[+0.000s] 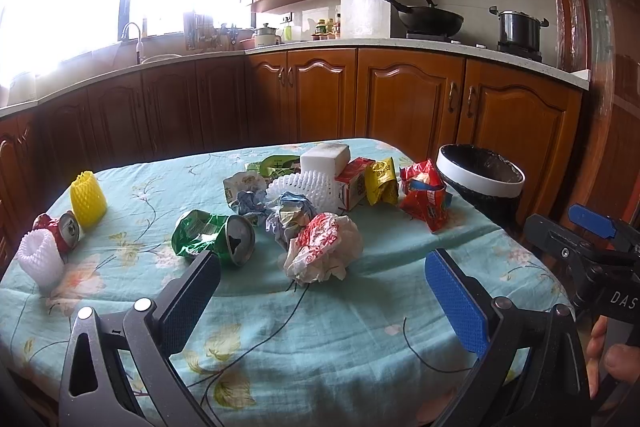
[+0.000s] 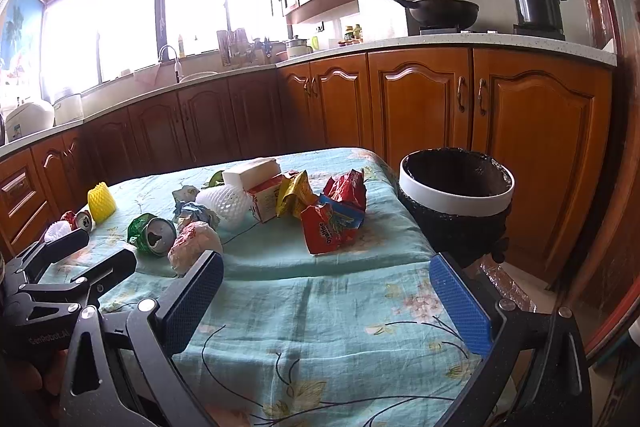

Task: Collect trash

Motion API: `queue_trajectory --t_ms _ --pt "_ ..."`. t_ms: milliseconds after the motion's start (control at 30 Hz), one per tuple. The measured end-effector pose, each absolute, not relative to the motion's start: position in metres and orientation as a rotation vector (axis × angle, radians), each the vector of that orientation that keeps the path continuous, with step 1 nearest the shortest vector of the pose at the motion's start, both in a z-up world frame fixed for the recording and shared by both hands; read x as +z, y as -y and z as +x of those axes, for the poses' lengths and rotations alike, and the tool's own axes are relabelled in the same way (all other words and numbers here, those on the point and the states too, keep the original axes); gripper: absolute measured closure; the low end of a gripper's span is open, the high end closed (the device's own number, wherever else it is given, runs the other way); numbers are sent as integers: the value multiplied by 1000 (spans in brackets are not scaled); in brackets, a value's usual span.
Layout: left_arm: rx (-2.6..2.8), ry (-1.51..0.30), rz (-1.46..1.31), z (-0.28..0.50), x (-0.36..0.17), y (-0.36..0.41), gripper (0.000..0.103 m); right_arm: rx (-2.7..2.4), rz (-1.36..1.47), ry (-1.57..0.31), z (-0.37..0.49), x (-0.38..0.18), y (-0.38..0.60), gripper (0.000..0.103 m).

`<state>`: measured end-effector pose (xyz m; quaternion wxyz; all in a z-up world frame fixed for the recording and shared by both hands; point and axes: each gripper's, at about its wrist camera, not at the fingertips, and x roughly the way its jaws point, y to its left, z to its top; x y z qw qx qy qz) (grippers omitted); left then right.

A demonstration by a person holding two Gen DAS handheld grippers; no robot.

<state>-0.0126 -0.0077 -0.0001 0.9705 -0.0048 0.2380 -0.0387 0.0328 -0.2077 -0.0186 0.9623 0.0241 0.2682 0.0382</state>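
Trash (image 1: 320, 211) lies scattered across the middle of the table (image 1: 320, 327), which is covered with a turquoise floral cloth. The bin (image 2: 456, 195), lined with a black bag, stands off the table's far right corner, apparently empty.

Items nearest the grippers:
- Crumpled red-and-white paper wad (image 1: 324, 253): judged very light and soft. It should compress under the pads; grip across its widest part.
- Crushed green can (image 1: 216, 237): light, thin metal, smooth and likely slippery. It lies on its side with the open end facing the left wrist camera. Grip across the dented body, not the round rim.
- Red snack wrapper (image 2: 334, 227): light, crinkly film, probably slick. Pinch a folded ridge rather than a flat face.

Farther items: white foam net sleeve (image 1: 304, 189), yellow foam net sleeve (image 1: 88, 199), red can (image 1: 66, 231), small carton (image 1: 354, 183), yellow wrapper (image 1: 380, 179). All appear light; the foam nets are springy and should deform easily.

Left gripper (image 1: 320, 301): fingers spread wide, holding nothing, hovering over the near cloth in line with the paper wad.

Right gripper (image 2: 328, 301): fingers likewise spread wide, holding nothing, over the near right part of the table, between the wrapper and the bin.

No item appears fragile. Main risk, as judged: light pieces slipping or springing out on closure.
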Motion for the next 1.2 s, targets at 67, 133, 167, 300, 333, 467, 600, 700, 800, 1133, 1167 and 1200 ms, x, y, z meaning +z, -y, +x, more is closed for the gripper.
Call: queue_trajectory --t_ms 67,133,167,300,333,467,600,700,800,1133,1167,1200 --pt "-77 -480 -9 -13 0 8 1 79 50 -543 33 -18 208 0" --pt "-80 -481 -9 -13 0 8 1 80 50 -543 33 -18 208 0" --pt "-81 -481 -9 -13 0 7 1 80 51 -543 33 -18 208 0" --pt "-83 -485 -7 -12 0 7 1 79 51 -544 33 -18 208 0" --pt "-85 -485 -7 -12 0 7 1 80 52 -544 33 -18 208 0" --pt "-85 -487 -5 -12 -1 7 1 80 52 -545 32 -18 208 0" --pt "-86 -492 -10 -11 -1 7 1 79 51 -546 32 -18 208 0" --pt "-86 -495 -13 -9 -2 6 1 81 50 -550 33 -19 207 0" --pt "-85 -498 -16 -8 -3 6 1 84 52 -554 35 -19 206 0" --pt "-100 -550 -42 12 -6 0 1 130 87 -602 52 -21 212 0" --pt "-103 -562 -50 16 -6 0 1 134 88 -615 55 -23 213 0" --pt "-100 -572 -49 20 -7 -1 1 140 90 -627 59 -24 214 0"
